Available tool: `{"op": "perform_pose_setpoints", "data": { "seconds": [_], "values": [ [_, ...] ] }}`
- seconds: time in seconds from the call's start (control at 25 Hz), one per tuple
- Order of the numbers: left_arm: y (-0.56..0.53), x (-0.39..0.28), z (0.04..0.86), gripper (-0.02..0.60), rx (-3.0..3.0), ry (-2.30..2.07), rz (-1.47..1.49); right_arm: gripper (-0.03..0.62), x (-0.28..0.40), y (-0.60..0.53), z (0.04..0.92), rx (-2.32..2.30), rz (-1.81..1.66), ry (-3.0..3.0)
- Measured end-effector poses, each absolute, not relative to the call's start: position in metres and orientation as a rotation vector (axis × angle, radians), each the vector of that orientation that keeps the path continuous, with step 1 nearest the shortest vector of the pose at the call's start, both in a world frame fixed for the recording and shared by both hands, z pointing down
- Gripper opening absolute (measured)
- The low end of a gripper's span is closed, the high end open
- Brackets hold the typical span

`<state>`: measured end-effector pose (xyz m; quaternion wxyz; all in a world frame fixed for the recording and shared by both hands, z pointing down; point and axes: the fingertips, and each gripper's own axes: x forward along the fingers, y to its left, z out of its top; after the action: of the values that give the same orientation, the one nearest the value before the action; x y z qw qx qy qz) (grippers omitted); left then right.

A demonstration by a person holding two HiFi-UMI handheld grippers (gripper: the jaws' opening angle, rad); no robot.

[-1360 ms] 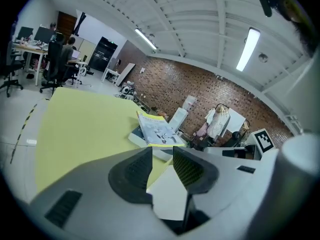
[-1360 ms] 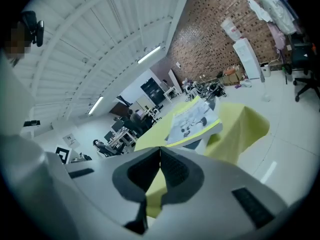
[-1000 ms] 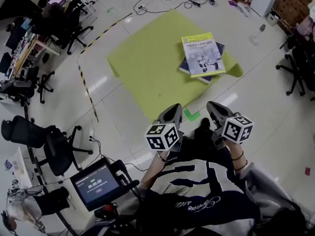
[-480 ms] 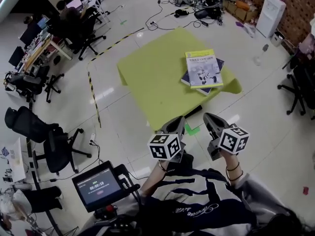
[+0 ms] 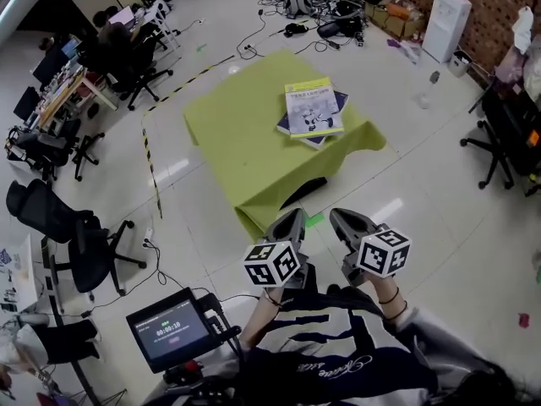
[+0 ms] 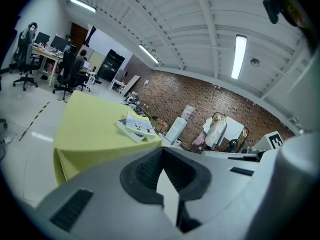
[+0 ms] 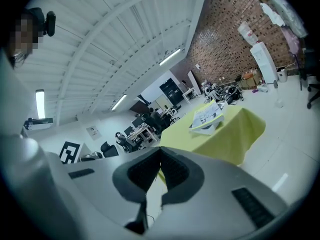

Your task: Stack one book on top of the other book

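A yellow-and-white book point(image 5: 313, 106) lies on top of a dark blue book point(image 5: 328, 117), on the far right part of a table under a lime-green cloth point(image 5: 241, 142). The stack also shows in the left gripper view as books point(image 6: 135, 126) and in the right gripper view as books point(image 7: 207, 116). My left gripper point(image 5: 292, 220) and right gripper point(image 5: 336, 218) are held side by side near my body, well short of the table's near edge. Both are shut with nothing between the pads. In their own views the left gripper point(image 6: 161, 151) and right gripper point(image 7: 160, 151) point toward the table.
Office chairs point(image 5: 76, 244) stand at the left and more chairs point(image 5: 499, 134) at the right. A small screen on a stand point(image 5: 169, 328) is at my lower left. Striped tape point(image 5: 152, 163) runs on the floor left of the table. Cables and boxes point(image 5: 338, 7) lie beyond it.
The table and books have drawn farther from me and shifted left in the head view. Both grippers have come back from the table's edge, still shut.
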<state>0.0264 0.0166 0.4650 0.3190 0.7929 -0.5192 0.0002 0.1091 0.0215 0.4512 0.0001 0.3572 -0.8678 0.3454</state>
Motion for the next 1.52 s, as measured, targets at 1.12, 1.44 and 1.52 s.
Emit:
{"op": "perform_pose_setpoints", "data": {
  "seconds": [1.12,1.44,1.52],
  "values": [
    [0.108,0.014,0.458,0.005,2.104,-1.401,0.091,-0.008,0.073,0.101,0.435,1.009,1.111,-2.794],
    [0.103,0.006,0.461,0.005,2.102,-1.371,0.056,-0.008,0.065,0.103,0.435,1.031,1.086,-2.771],
    [0.102,0.006,0.462,0.005,2.102,-1.365,0.050,-0.008,0.066,0.104,0.435,1.038,1.079,-2.765]
  ]
}}
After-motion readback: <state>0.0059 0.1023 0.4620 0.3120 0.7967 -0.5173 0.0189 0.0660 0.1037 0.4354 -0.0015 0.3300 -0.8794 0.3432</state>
